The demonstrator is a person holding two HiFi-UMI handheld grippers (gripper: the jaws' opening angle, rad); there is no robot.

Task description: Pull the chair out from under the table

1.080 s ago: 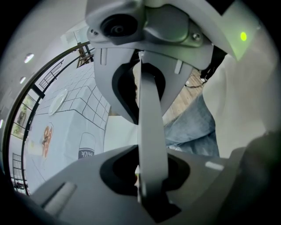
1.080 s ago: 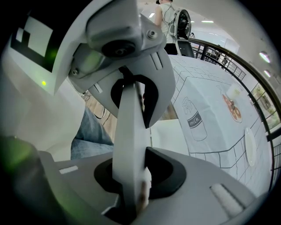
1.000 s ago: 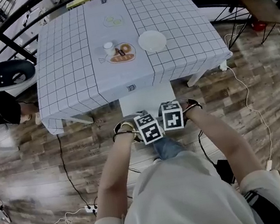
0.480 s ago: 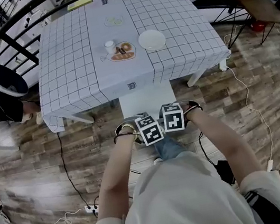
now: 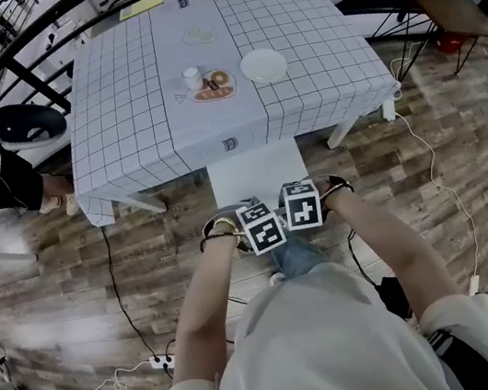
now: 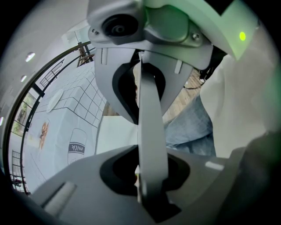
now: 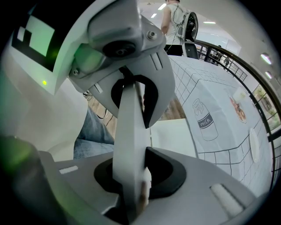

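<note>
Chair [image 5: 257,170], its white backrest [image 6: 151,132] clamped in the jaws of left gripper [image 5: 254,231] and right gripper [image 5: 306,207], stands partly clear of the checked bench [image 5: 118,118]; likely next, a steady backward draw.
</note>
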